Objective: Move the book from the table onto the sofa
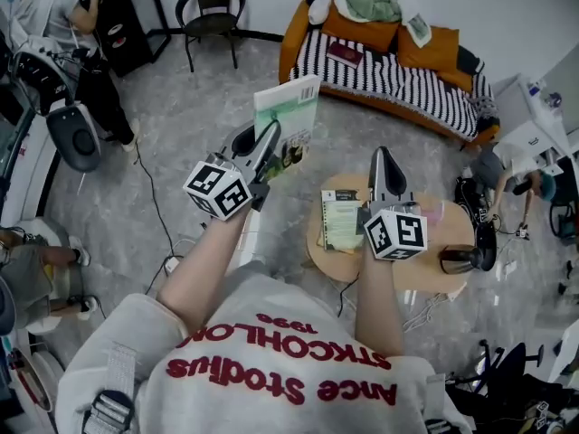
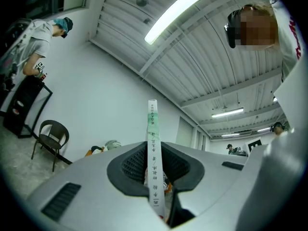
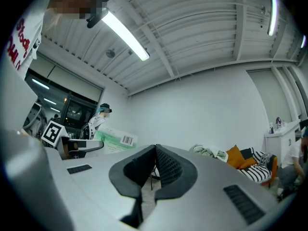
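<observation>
Head view: left gripper (image 1: 270,143) grips the book (image 1: 288,116) upright, lifted clear of the table (image 1: 421,274); the sofa (image 1: 291,39) stands well ahead of it. Right gripper (image 1: 384,156) hovers over the table, with a second book (image 1: 342,220) just to its left.
Left gripper view: jaws clamp the book, its spine standing upright between them.
Right gripper view: jaws pressed together, nothing between them; the held book shows off to the left.

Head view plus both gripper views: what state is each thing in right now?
left tool: shut on the green book.
green book: upright, held in the air.
right tool: shut, empty.
second book: lying flat on the round table.
dark red book: lying flat on the sofa.
</observation>
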### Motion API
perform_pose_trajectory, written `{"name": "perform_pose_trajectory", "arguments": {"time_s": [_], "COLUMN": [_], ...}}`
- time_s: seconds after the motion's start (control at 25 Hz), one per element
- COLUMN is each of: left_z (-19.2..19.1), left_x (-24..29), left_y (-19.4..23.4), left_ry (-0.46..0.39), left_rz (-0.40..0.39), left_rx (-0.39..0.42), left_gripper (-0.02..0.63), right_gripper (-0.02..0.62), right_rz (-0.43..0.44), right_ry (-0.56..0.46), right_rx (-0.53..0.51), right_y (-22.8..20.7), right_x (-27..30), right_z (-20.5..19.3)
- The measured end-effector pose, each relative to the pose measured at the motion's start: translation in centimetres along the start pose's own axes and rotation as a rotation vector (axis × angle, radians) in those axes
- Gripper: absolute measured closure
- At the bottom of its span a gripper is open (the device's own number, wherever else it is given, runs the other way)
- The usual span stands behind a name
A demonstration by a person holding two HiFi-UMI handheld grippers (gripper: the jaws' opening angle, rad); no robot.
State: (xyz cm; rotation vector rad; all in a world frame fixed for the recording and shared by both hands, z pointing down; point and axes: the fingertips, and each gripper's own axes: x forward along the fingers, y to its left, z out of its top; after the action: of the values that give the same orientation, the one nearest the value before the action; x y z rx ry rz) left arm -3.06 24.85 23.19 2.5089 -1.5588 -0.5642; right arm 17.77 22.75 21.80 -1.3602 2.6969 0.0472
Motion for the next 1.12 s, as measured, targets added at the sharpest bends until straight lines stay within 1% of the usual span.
{"name": "perform_pose_trajectory", "arguments": {"time_s": [0.2, 0.44, 0.84, 1.12], "left_z": [1.0, 1.8, 3.4, 3.9], "left_x": [-1.2, -1.5, 0.2, 2.7], "left_y": [1.1, 3.5, 7.5, 12.5], "left_ry": [-0.012, -0.033, -0.044, -0.038], "left_rz": [0.044, 0.097, 0.093, 0.085], "left_rx": [0.016, -0.001, 0.004, -0.013], "left_gripper": [0.534, 0.534, 0.534, 0.534], "right_gripper": [0.568, 0.568, 0.568, 0.568], "right_rz": [0.04, 0.079, 0.077, 0.064], "right_ry": [-0.01, -0.011, -0.011, -0.009], "right_rx": [0.009, 0.006, 0.005, 0.003], "right_y": [1.1, 2.3, 2.8, 2.8], "right_x": [1.1, 2.9, 7.4, 12.7], "right_z": [0.3, 0.0, 0.0, -0.6]}}
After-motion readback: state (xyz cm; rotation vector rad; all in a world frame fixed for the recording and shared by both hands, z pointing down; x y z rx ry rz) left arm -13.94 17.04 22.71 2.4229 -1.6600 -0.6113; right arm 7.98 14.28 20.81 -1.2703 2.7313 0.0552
